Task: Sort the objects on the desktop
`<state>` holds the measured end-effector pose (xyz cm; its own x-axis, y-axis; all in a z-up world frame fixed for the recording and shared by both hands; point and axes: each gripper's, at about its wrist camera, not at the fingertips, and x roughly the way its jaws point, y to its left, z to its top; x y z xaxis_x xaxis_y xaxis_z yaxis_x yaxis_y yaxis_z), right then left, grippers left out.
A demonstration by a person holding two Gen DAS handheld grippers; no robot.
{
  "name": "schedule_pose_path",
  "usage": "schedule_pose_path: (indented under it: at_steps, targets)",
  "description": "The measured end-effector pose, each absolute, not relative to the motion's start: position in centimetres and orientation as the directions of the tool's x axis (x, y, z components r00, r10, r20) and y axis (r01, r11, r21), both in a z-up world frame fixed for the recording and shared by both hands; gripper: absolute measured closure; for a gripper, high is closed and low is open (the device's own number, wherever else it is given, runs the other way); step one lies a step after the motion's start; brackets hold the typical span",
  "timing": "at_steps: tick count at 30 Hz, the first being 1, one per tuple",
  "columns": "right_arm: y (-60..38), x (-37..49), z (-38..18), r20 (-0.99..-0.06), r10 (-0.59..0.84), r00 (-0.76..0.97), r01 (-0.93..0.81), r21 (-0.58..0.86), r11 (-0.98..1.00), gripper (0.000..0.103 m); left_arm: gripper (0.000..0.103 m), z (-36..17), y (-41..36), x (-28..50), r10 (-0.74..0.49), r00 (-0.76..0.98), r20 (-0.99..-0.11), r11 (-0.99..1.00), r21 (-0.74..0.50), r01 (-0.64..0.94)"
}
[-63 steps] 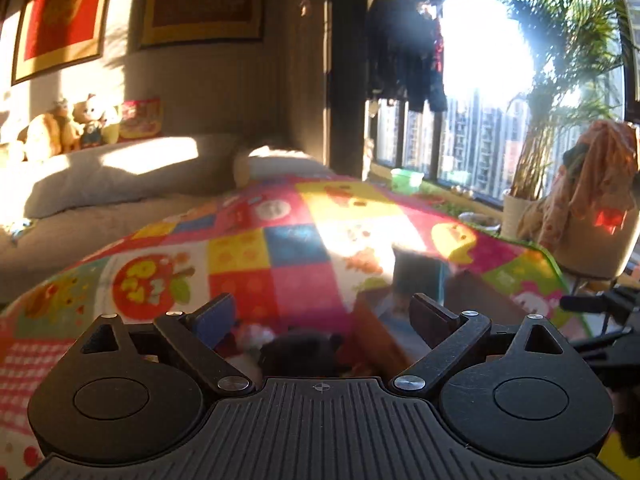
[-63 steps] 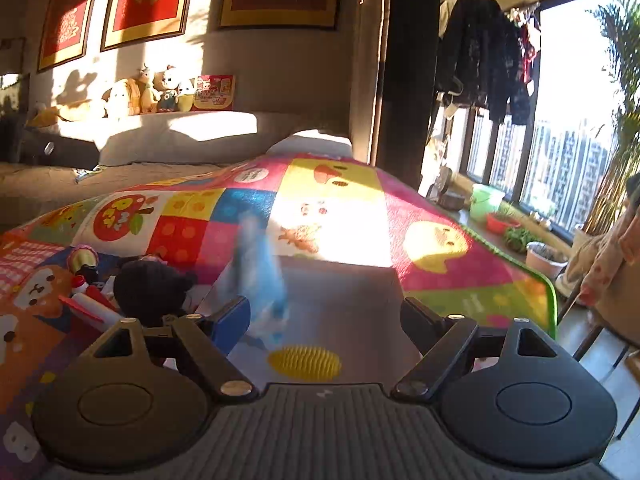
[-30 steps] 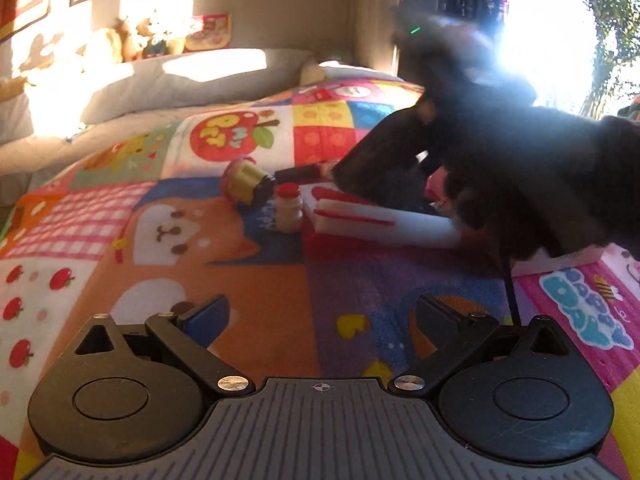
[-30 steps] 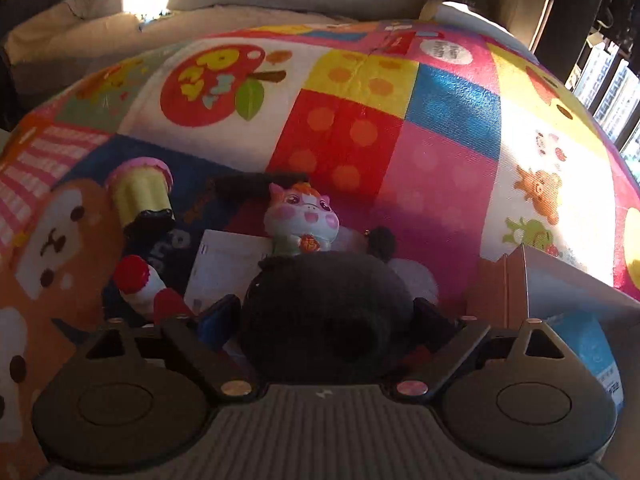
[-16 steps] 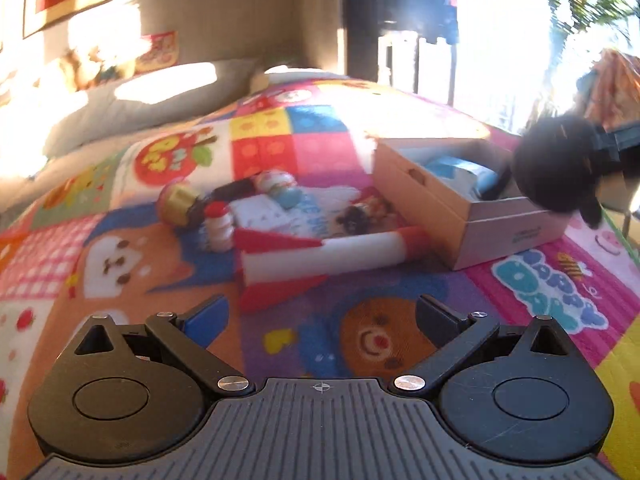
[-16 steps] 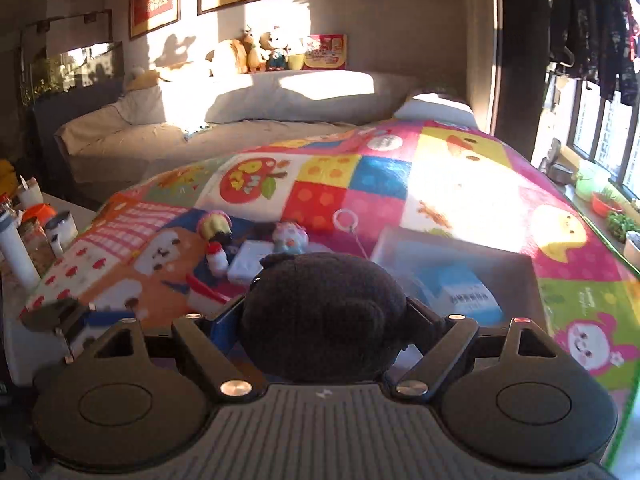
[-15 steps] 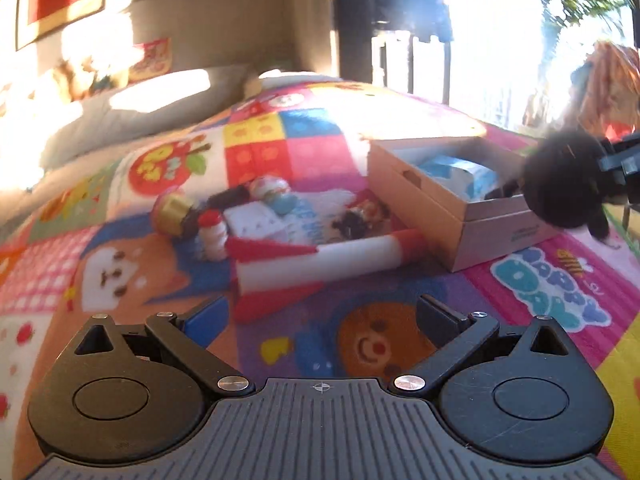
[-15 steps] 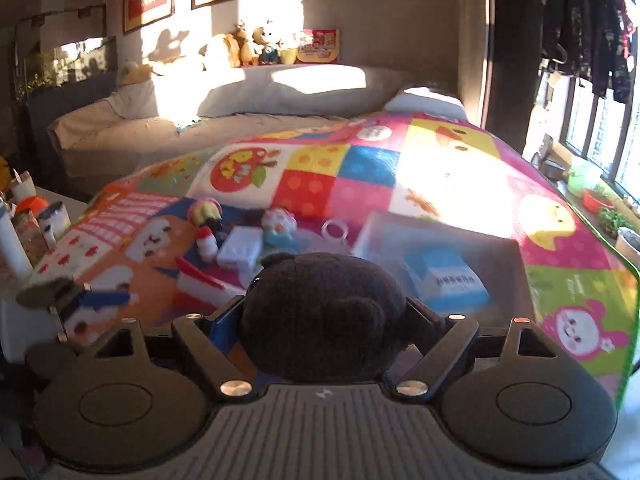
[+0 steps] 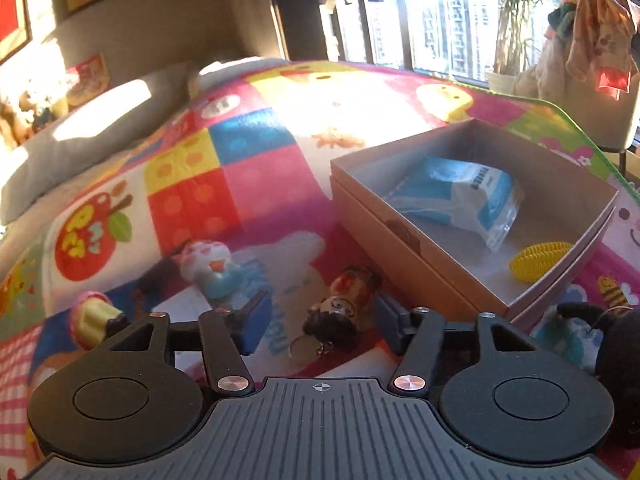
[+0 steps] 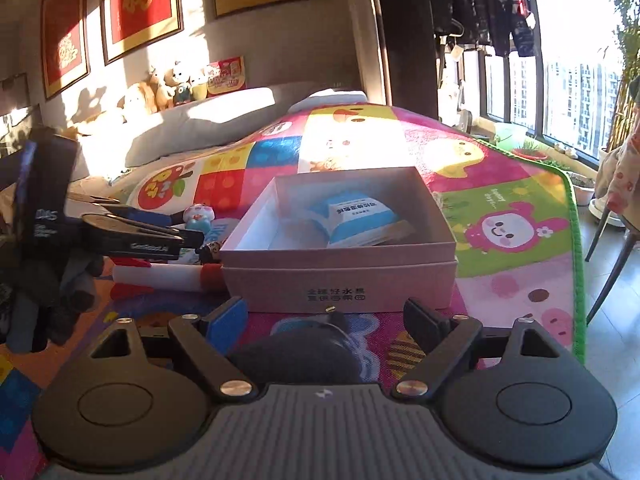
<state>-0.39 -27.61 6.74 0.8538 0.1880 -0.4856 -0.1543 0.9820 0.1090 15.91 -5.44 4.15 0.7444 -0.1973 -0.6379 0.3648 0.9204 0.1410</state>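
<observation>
In the left wrist view, the left hand-held gripper (image 9: pixel 318 320) reaches down over a small wooden doll keyring with black hair and a painted face (image 9: pixel 344 308) lying on the colourful patchwork play mat (image 9: pixel 224 184), just beside the near wall of the open brown cardboard box (image 9: pixel 380 224); its jaws are closing with the doll between them, though the blue pads (image 9: pixel 254 320) do not yet press on it. Inside the box lie a blue-and-white plastic packet (image 9: pixel 460 196) and a yellow ribbed oval toy (image 9: pixel 540 260). Still out on the mat are a pale blue-and-pink cartoon figurine (image 9: pixel 208 268) and a yellow-and-pink cupcake toy (image 9: pixel 90 316). In the right wrist view, the right hand-held gripper (image 10: pixel 324 320) hovers short of the box's near side, which shows pink there, its jaws easing wider; a round black plush toy (image 10: pixel 296 354) sits low between them, and whether the pads still touch it cannot be told. A white foam rocket with red fins (image 10: pixel 160 274) lies left of the box. The step in hand looks like two at once: the plush being let go, seemingly short of the box rather than in it, and the doll being picked up. Next, the left needs to finish closing squarely on the doll's body, not the loose ring, then lift it over the wall; the plush likely needs carrying forward over the rim.
</observation>
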Motion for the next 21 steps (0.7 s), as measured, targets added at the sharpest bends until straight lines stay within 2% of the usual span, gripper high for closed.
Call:
schedule_pose_path:
  at_steps: [3,4,5,7,12,17,21]
  targets:
    - [-28.4,-1.2,6.6,-0.478,0.155,0.864,-0.123,0.097,0.988,0.015,0.037,2.6,-6.0,17.8,-0.229,0.681,-0.695,0.91,0.096,0.404]
    - [-28.6,-1.5,6.5,-0.478,0.148,0.866,-0.115,0.098,0.989,0.015,0.042,2.2,-6.2,18.1,-0.226,0.675,-0.702,0.907,0.1,0.409]
    - [-28.8,-1.7,6.3,-0.479,0.145,0.866,-0.11,0.1,0.989,0.015,0.056,2.0,-6.3,18.3,-0.218,0.676,-0.704,0.909,0.106,0.404]
    - [-29.0,-1.8,6.0,-0.484,0.141,0.863,-0.102,0.107,0.989,0.013,0.065,1.9,-6.1,18.5,-0.214,0.671,-0.71,0.915,0.095,0.392]
    - [-29.2,-1.6,5.6,-0.489,0.13,0.863,-0.076,0.129,0.989,0.008,0.067,4.0,-4.2,15.8,-0.22,0.72,-0.658,0.93,0.082,0.358]
    - [-29.1,-1.5,5.1,-0.494,0.116,0.862,-0.052,0.142,0.988,0.003,0.067,7.4,-3.0,9.0,-0.319,0.749,-0.581,0.919,0.003,0.395]
    - [-29.3,-1.5,4.9,-0.496,0.101,0.862,-0.018,0.17,0.985,0.0,0.066,7.0,-4.3,3.8,-0.376,0.719,-0.584,0.889,-0.009,0.458]
